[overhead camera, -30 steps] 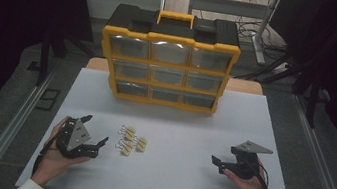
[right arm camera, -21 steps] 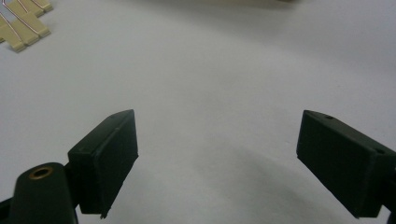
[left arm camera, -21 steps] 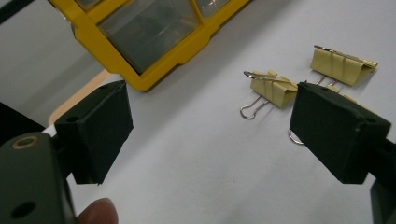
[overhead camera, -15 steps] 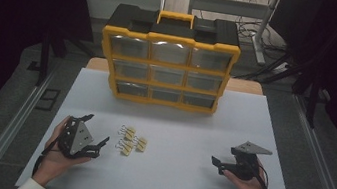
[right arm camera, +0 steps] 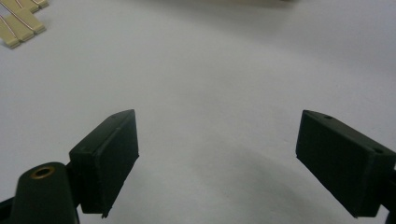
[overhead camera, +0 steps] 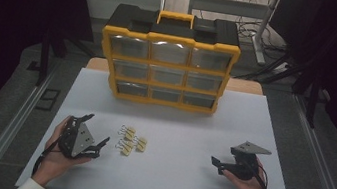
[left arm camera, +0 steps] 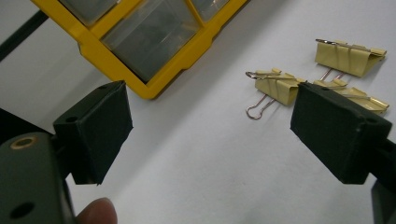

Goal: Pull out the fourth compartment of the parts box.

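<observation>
White table [overhead camera: 168, 185] bears three pale-yellow binder clips [overhead camera: 128, 139], seemingly wire-handled.

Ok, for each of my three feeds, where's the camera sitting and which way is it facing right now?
High view: above the person's side, facing forward and down on the white table; both forearms, left gripper, right gripper, organizer.
Left gripper view: rides the left gripper, facing binder clips and the organizer's corner; a fingertip shows.
Right gripper view: rides the right gripper, facing bare table.
Shared: all three show the clips.
</observation>
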